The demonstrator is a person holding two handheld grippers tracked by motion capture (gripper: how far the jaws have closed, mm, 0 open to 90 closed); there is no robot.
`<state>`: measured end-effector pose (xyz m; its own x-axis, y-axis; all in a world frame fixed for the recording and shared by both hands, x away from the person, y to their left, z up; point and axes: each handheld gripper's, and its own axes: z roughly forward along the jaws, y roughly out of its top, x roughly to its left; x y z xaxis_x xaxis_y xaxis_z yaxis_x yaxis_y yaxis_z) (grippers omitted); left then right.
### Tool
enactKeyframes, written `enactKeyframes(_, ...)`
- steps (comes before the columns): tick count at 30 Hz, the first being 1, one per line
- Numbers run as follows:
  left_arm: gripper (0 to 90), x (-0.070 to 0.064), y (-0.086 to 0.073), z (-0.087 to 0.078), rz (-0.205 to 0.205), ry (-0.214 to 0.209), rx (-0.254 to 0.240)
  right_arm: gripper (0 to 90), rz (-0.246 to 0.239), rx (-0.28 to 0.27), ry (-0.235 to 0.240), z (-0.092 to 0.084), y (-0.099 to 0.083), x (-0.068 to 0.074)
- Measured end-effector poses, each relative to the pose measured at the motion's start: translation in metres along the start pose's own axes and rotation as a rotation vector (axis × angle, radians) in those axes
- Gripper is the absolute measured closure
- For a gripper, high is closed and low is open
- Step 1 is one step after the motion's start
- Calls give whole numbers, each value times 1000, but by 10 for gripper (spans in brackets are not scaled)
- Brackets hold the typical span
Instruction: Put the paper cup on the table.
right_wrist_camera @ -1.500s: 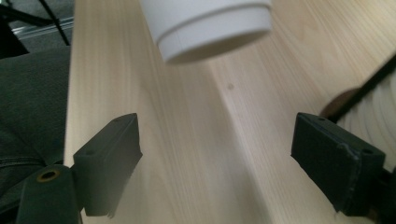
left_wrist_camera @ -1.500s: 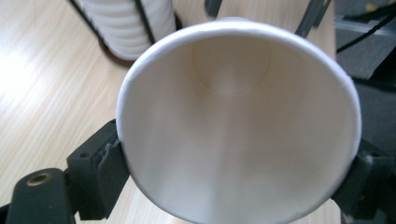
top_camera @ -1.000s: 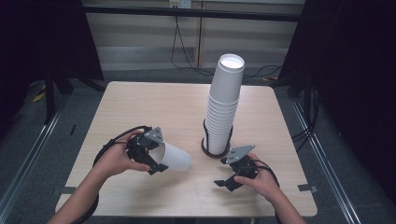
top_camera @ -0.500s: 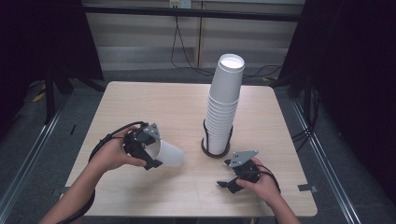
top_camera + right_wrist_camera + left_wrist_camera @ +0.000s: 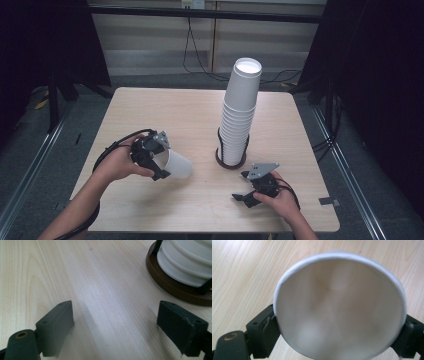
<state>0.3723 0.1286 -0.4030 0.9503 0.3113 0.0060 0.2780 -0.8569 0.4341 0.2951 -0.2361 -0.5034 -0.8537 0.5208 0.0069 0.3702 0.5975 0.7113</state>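
Observation:
A tall stack of white paper cups (image 5: 238,115) stands in a dark round holder (image 5: 230,162) near the table's middle; its lowest cups (image 5: 190,262) and the holder's brown base (image 5: 172,286) fill the right gripper view's upper right. My left gripper (image 5: 156,161), at the front left, is shut on a single white cup (image 5: 177,164) lying on its side just above the tabletop. In the left gripper view that cup (image 5: 339,310) faces me mouth first, with a jaw on each side of its rim. My right gripper (image 5: 244,186) rests low at the front right, open, with bare wood between its jaws.
The light wooden table (image 5: 190,120) has dark floor and metal rails around it. Black cables trail from both grippers over the front of the table. A piece of tape (image 5: 326,201) sits near the right front edge.
My left gripper has drawn back toward the front left with the cup in it. My right gripper has slid slightly toward the front edge and stays open.

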Motion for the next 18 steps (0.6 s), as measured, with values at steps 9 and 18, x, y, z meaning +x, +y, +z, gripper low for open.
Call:
enactKeyframes(9, 108, 4, -2, 1, -25, 7, 30, 133, 3, 2, 0, 0, 0, 0)
enactKeyframes(18, 106, 12, -2, 1, -56, 20, 47, 133, 3, 3, 1, 0, 0, 0)
